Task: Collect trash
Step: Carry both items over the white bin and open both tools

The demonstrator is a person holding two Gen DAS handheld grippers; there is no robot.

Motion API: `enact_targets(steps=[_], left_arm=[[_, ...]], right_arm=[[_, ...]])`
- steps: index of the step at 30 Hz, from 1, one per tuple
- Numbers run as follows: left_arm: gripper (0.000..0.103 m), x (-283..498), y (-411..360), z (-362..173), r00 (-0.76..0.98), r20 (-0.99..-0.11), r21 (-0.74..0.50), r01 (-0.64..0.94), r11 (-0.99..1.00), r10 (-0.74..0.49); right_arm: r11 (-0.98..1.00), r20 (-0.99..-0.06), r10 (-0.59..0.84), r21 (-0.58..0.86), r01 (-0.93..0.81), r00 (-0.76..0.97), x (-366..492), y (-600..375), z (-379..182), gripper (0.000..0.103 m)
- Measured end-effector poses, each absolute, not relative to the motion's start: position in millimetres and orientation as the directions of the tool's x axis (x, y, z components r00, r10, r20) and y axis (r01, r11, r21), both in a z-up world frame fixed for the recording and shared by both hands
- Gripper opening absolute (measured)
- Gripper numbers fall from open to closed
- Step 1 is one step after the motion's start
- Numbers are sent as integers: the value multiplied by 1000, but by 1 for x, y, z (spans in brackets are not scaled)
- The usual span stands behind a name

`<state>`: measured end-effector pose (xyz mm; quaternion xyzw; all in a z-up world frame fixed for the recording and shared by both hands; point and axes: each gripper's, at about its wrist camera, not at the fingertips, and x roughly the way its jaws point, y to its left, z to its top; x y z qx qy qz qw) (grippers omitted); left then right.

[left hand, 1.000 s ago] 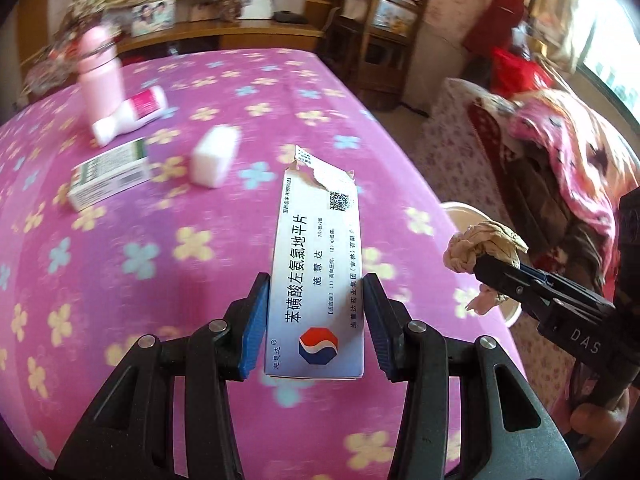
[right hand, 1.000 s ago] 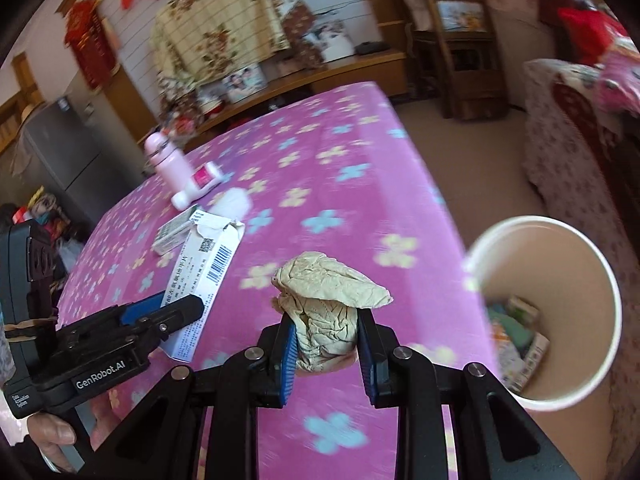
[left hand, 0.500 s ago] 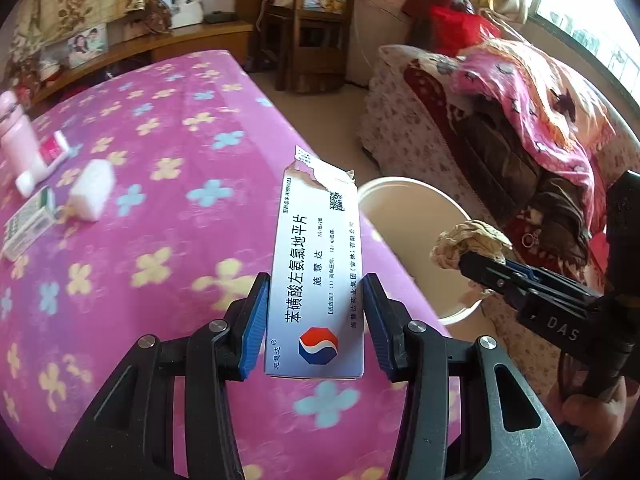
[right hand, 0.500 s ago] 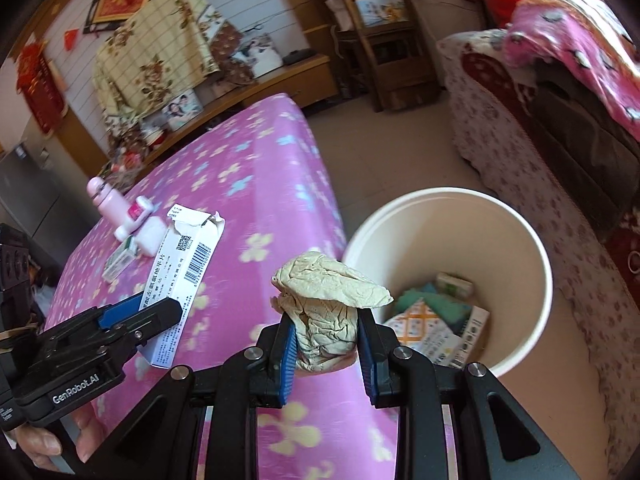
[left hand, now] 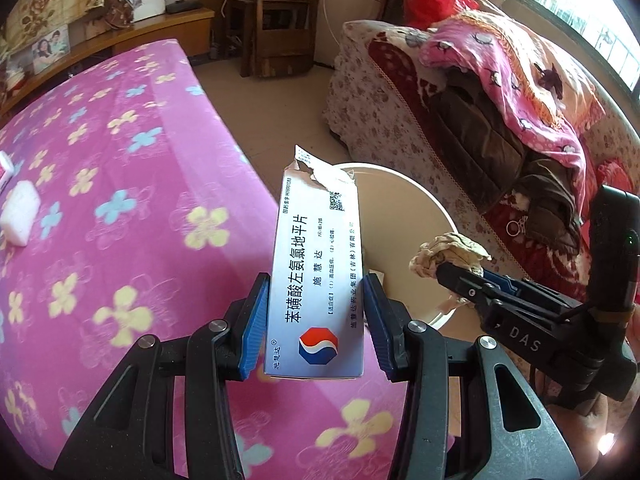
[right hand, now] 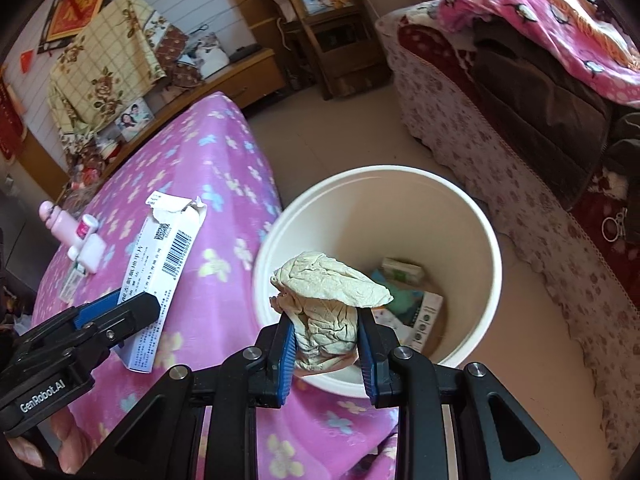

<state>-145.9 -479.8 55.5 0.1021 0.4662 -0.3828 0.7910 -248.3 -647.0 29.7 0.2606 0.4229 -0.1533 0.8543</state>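
My left gripper [left hand: 316,320] is shut on a torn white medicine box [left hand: 318,264] and holds it above the table's right edge; the box also shows in the right wrist view [right hand: 164,264]. My right gripper [right hand: 326,344] is shut on a crumpled beige paper wad [right hand: 326,300], held over the near rim of a cream trash bin [right hand: 490,264] on the floor. The bin holds several discarded boxes [right hand: 420,308]. In the left wrist view the bin [left hand: 416,216] lies just beyond the medicine box, and the wad [left hand: 448,252] hangs over it.
The table has a pink flowered cloth [left hand: 120,240]. A white block [left hand: 18,212] lies at its left, with a pink bottle [right hand: 64,228] and small boxes further back. A sofa piled with blankets [left hand: 500,92] stands right of the bin. Wooden shelves [left hand: 276,16] stand behind.
Both grippers have swung right from over the table toward the bin, each still holding its item. The wad now hangs over the bin's opening.
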Motion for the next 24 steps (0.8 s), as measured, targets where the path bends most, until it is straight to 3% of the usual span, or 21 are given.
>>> enact_targets(steps=[5,6,8,12,16,24], left_arm=[[44,-147,-493,50,257,-817,-199,714,671,-516],[44,-148,-494,49,257,-816,-198,718,668,-518],[44,-149,-498,47,256,-815,-194,726,660,-521],[45,-150,-500,45,254,-812,-191,736,649,-526],[55,-147,-495,44,250,-807,-211,724,656,-535],[56,-139,-475,48,272,-803,-215,697,684,-530]], right_arm=[[807,-808,-67,301,508,585,-249,-656,26,29],[804,-812,-79,291,518,578,-248,-658,25,44],[798,-813,-87,289,529,576,-249,-659,24,63],[791,-811,-101,286,541,577,-252,-661,25,63],[776,-810,-91,306,551,579,-254,-663,25,63],[785,-811,-81,306,538,579,-252,-653,28,63]])
